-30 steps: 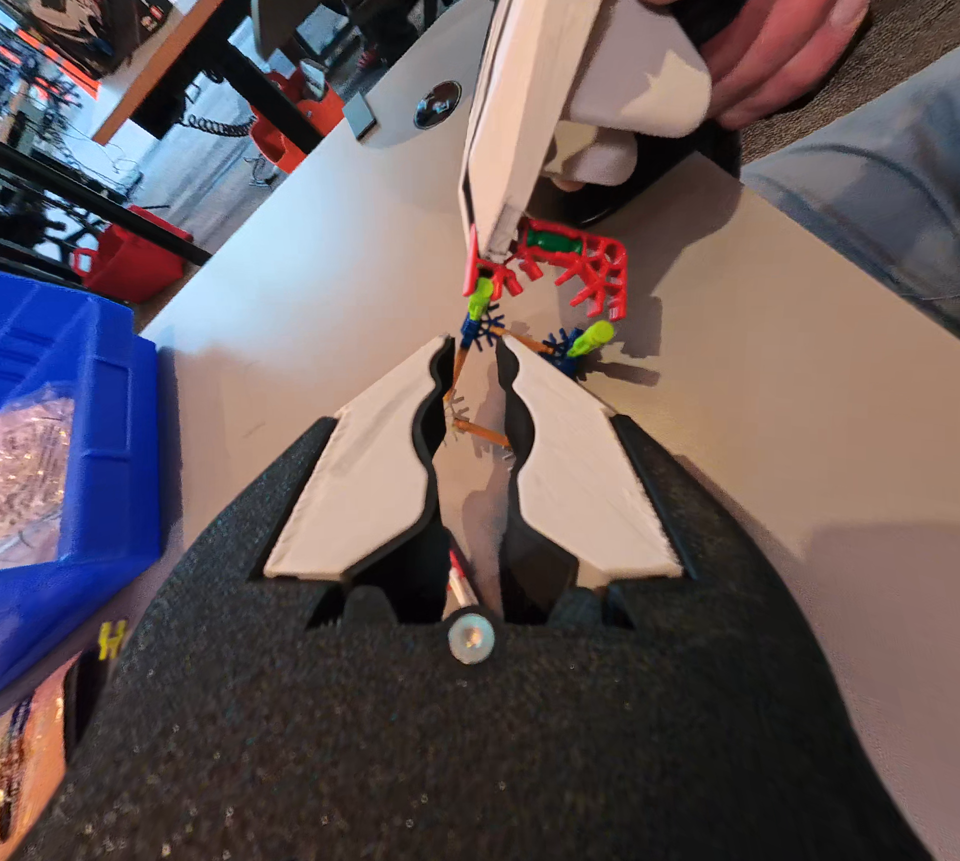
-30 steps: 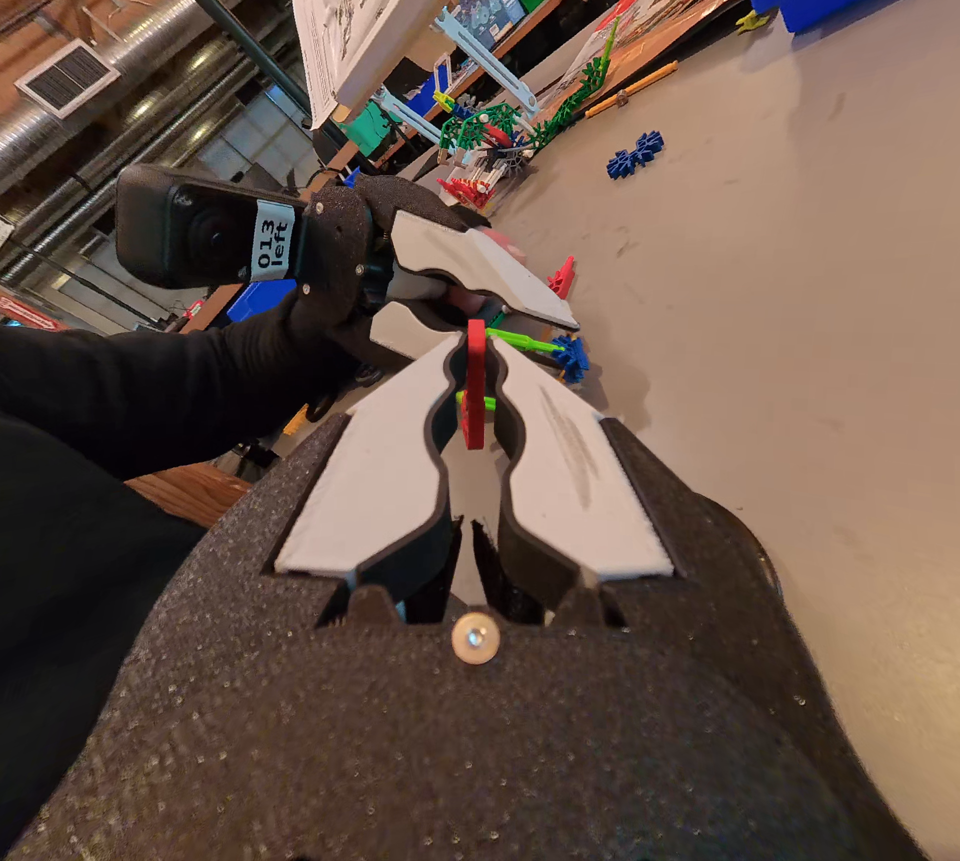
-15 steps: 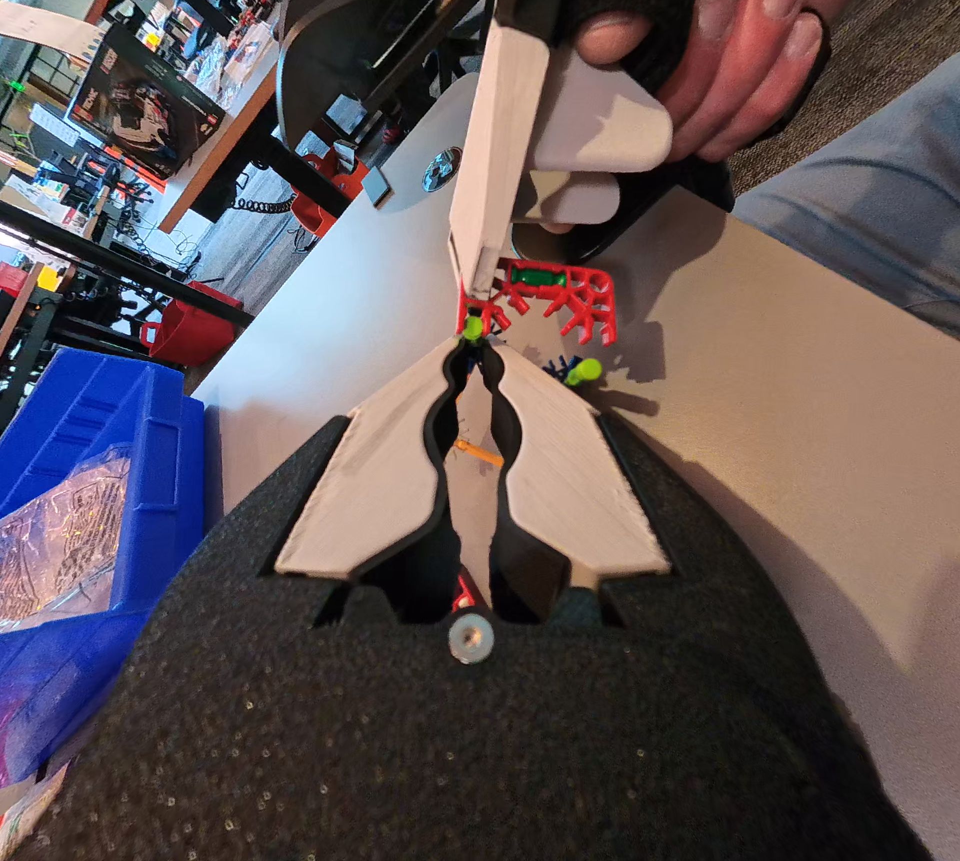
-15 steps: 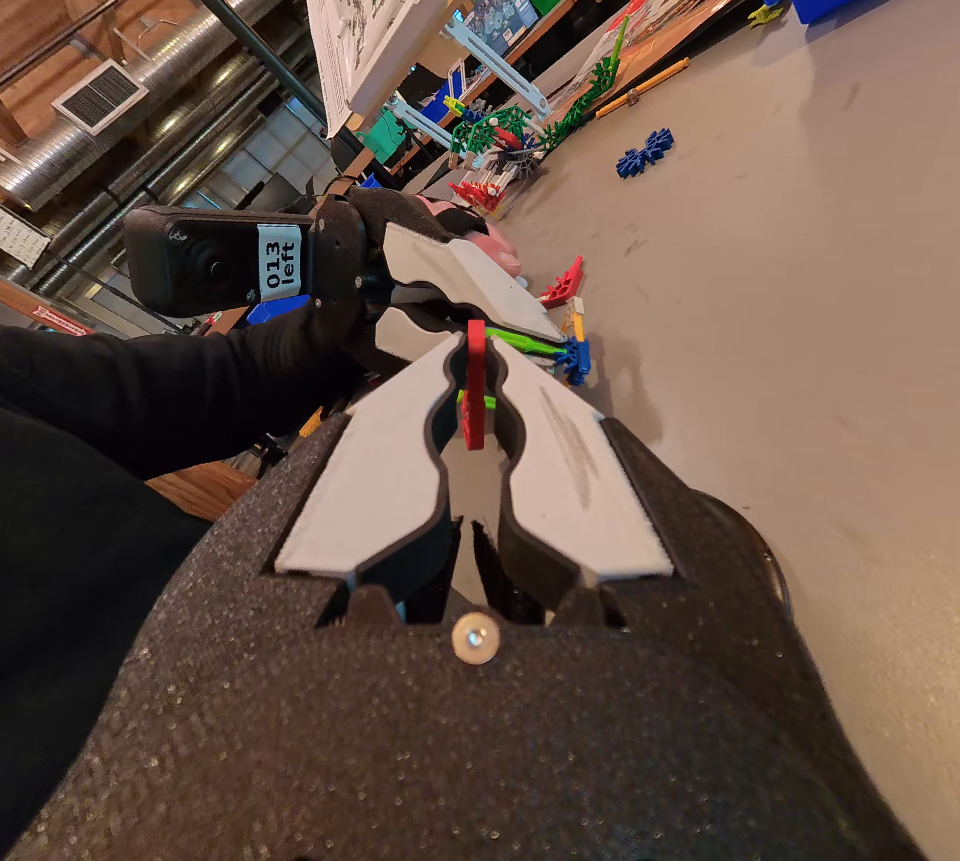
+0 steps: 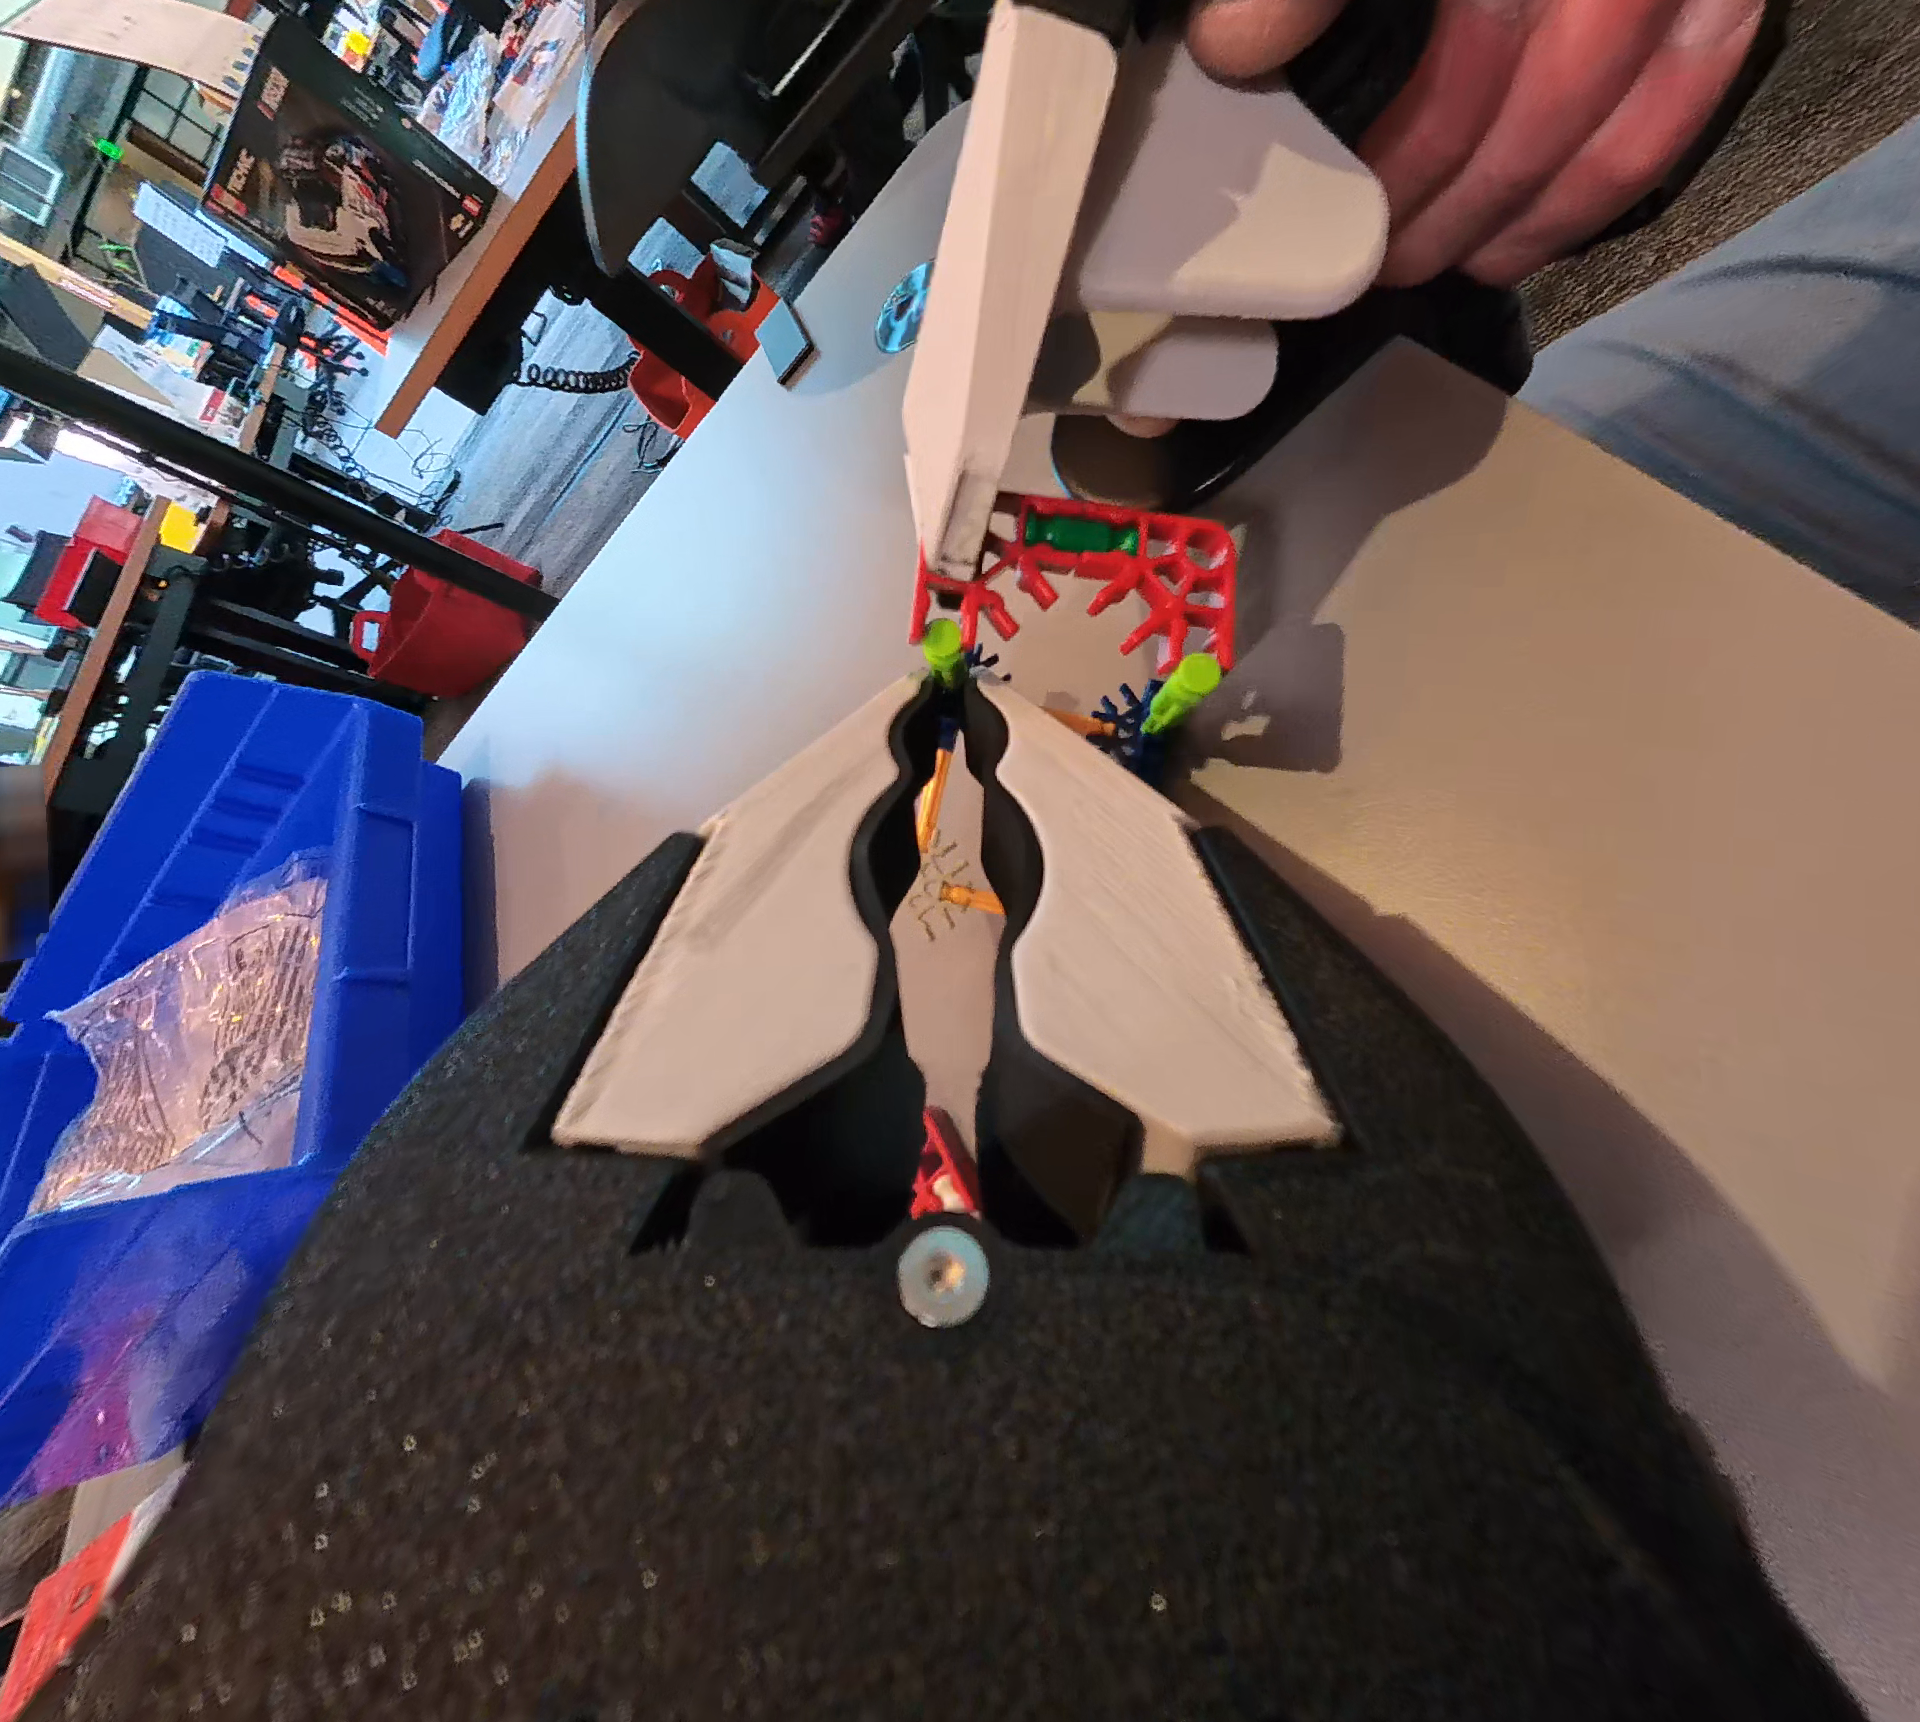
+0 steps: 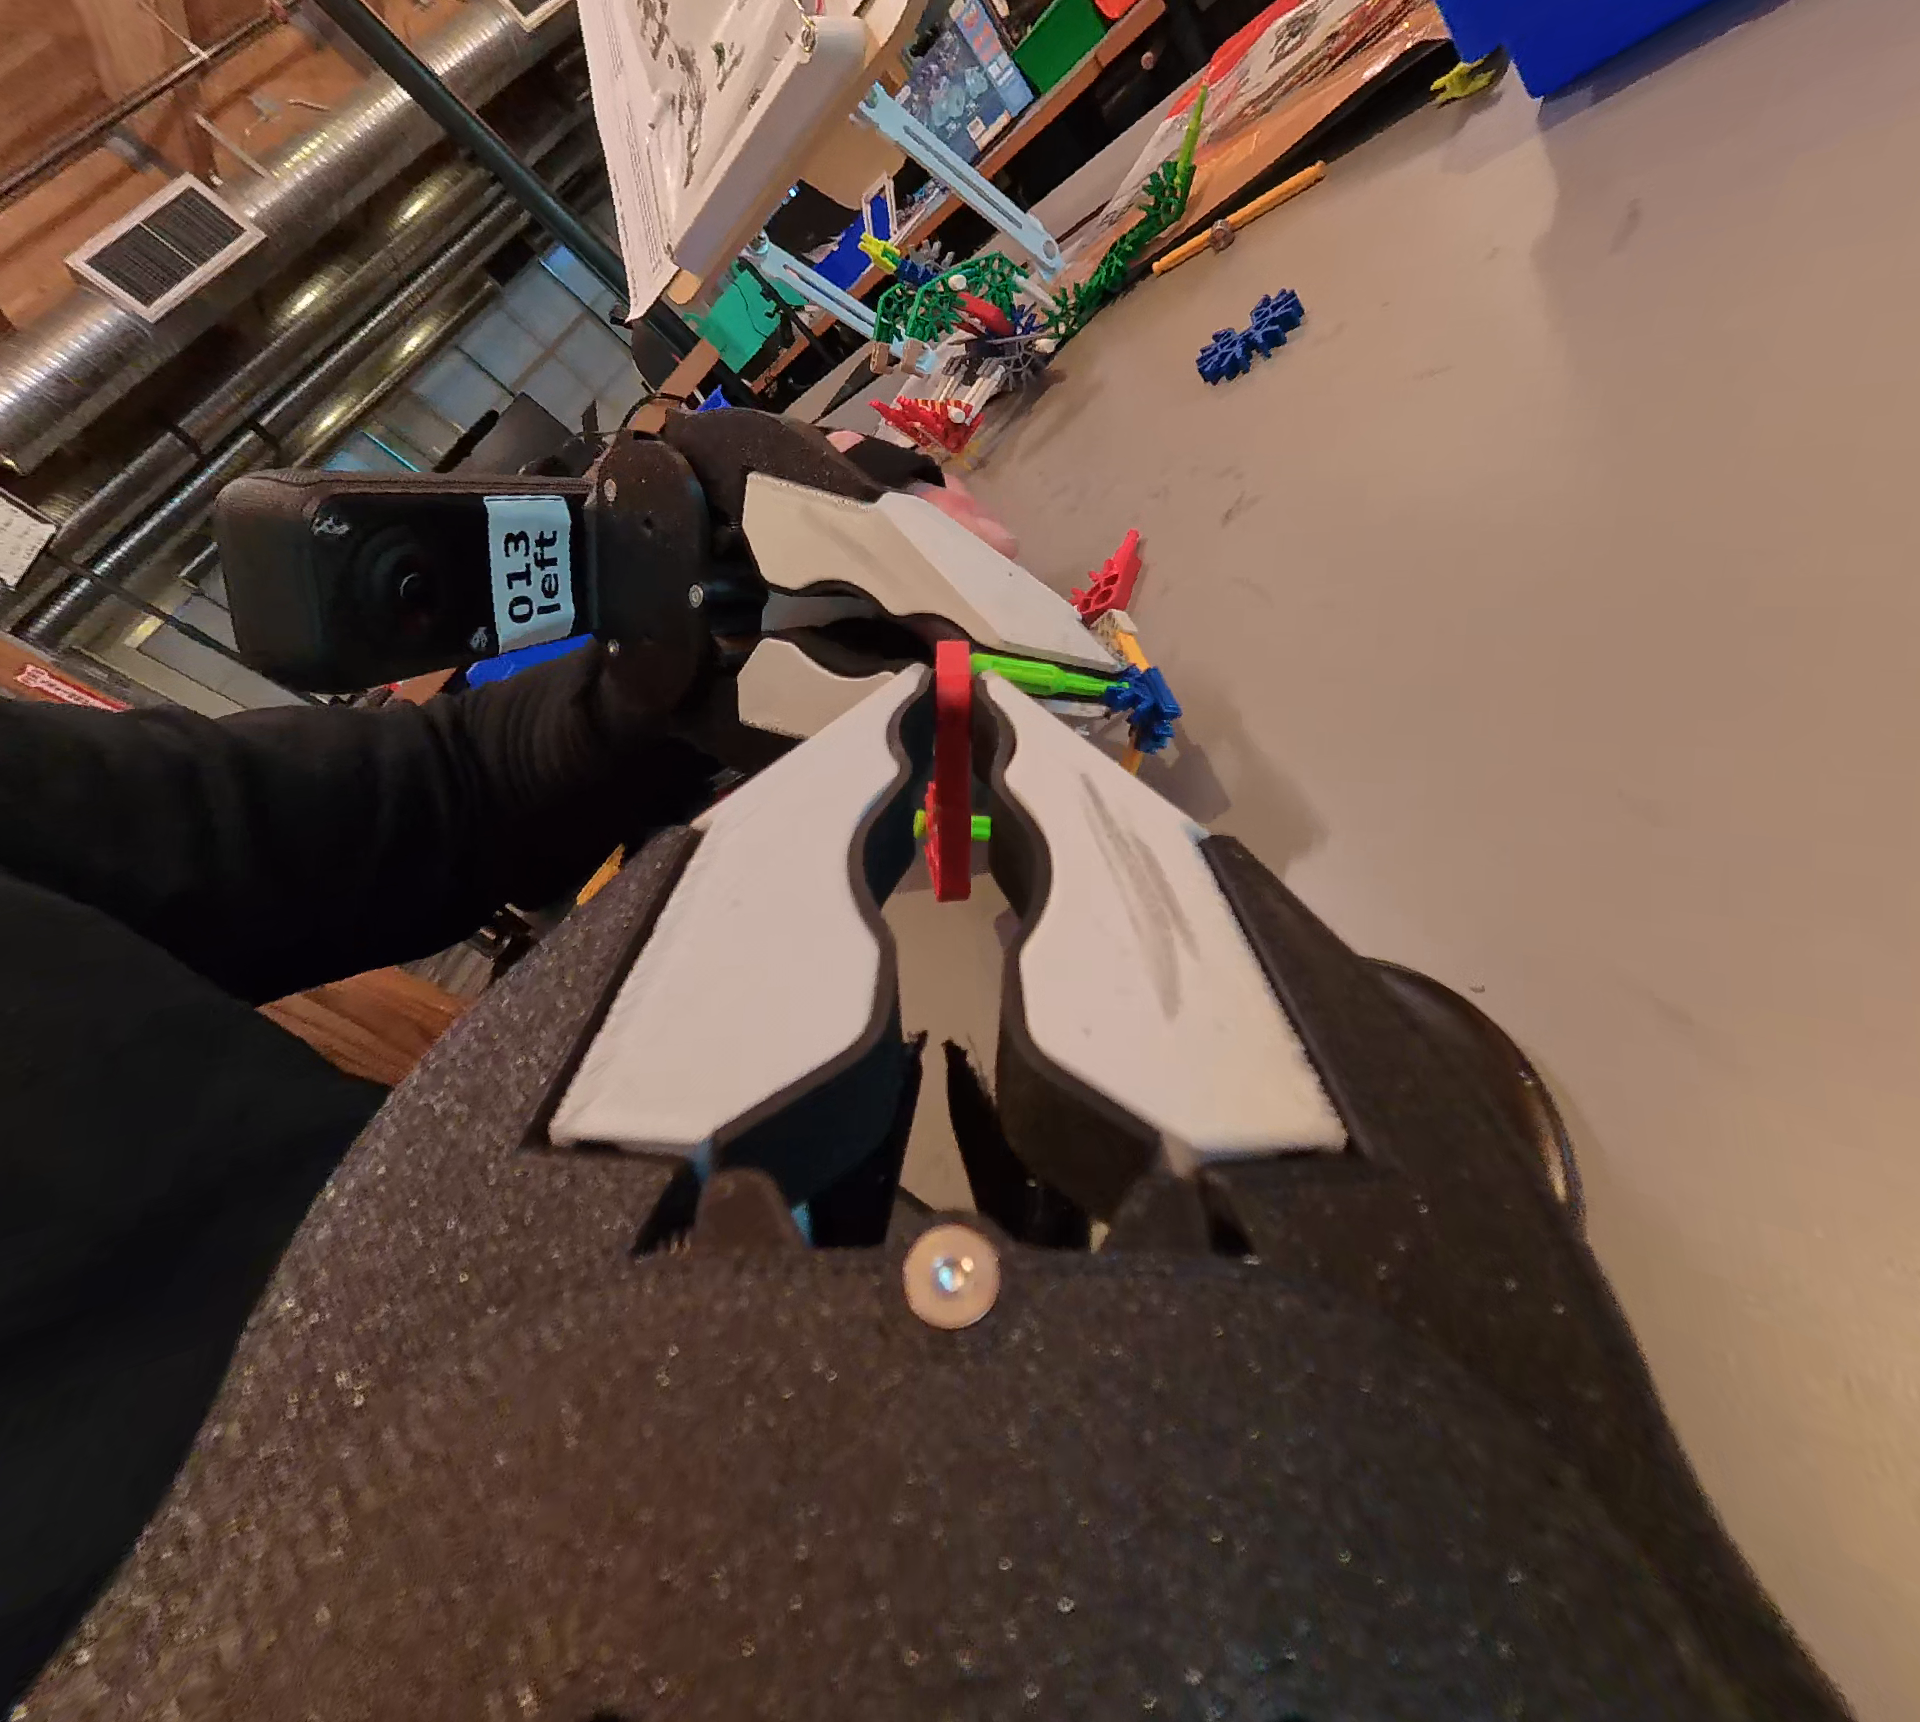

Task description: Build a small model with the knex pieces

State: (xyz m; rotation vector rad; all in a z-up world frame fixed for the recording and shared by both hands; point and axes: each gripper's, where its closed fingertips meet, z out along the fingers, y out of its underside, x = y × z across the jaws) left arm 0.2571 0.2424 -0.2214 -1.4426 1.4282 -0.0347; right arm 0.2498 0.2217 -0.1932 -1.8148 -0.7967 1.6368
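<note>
Both grippers clamp one toy assembly (image 5: 1091,623); blue bin (image 5: 208,945) beside.

In the left wrist view the blue connector (image 5: 948,704) between the left gripper (image 5: 943,698) tips is mostly hidden by the white fingers (image 5: 790,903), so the grip itself cannot be made out. A red piece (image 5: 940,1171) deep in the throat shows only as a sliver. The blue bin (image 5: 260,851) is cut off by the left edge, and the bag (image 5: 177,1059) inside it is too crumpled to tell its contents. In the right wrist view the red frame (image 6: 951,768) shows edge-on only. The far model (image 6: 966,322) is too small to tell apart.
</note>
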